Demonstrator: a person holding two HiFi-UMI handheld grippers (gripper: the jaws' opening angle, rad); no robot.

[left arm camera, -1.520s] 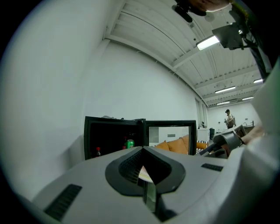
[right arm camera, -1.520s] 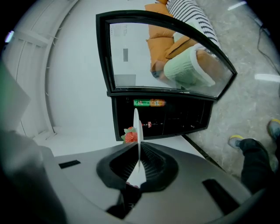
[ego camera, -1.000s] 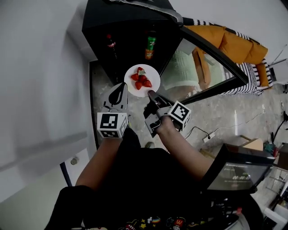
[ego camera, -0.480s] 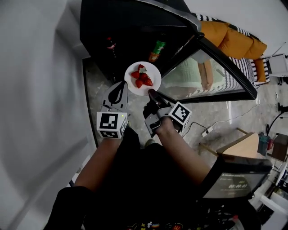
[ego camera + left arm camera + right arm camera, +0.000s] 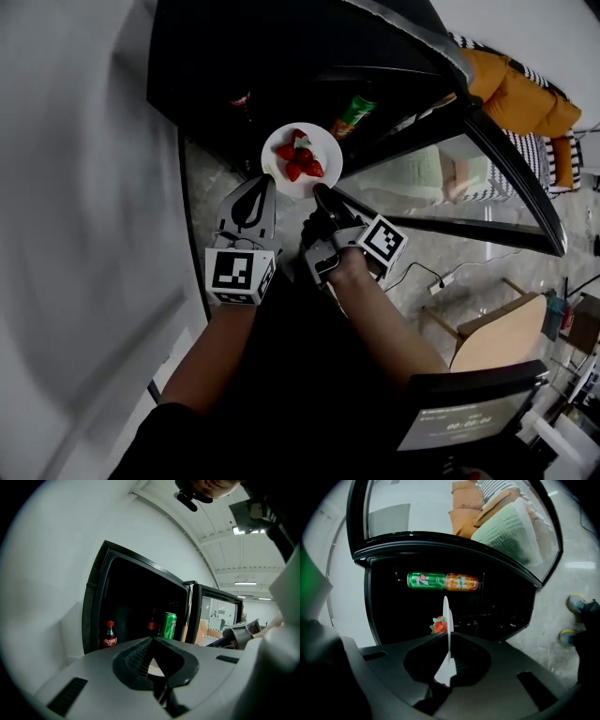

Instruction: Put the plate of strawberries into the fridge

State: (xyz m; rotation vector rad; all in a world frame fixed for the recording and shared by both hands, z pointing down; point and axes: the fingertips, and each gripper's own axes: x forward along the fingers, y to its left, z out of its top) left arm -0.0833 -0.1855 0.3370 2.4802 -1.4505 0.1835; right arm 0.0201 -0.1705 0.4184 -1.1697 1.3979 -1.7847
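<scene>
The plate (image 5: pixel 330 150) of strawberries (image 5: pixel 301 159) is held in the air just in front of the open fridge (image 5: pixel 234 56), at the mouth of its dark inside and not yet on a shelf. The right gripper (image 5: pixel 319 192) reaches up from below and is clamped on the plate's near rim. In the right gripper view the plate (image 5: pixel 446 620) stands edge-on, pinched between the two jaws of the right gripper (image 5: pixel 448 637), with a strawberry (image 5: pixel 438 625) showing just to its left.

The left gripper (image 5: pixel 265 183) lies beside the plate's lower left edge. In its own view the jaws of the left gripper (image 5: pixel 152 640) are drawn together at the tips. A pale sliver shows in the hollow behind them; it may be the plate's rim, but that cannot be told for sure.

Inside the fridge (image 5: pixel 131 602) a green can (image 5: pixel 168 624) stands near the door side, a dark bottle (image 5: pixel 153 623) just beside it, and a small red-capped bottle (image 5: pixel 109 634) well apart at the left. The right gripper view shows the green can (image 5: pixel 425 580) end to end with an orange can (image 5: pixel 461 581).

The glass fridge door (image 5: pixel 422 187) is swung wide to the right. Both forearms stretch forward above the marbled floor (image 5: pixel 206 178).
</scene>
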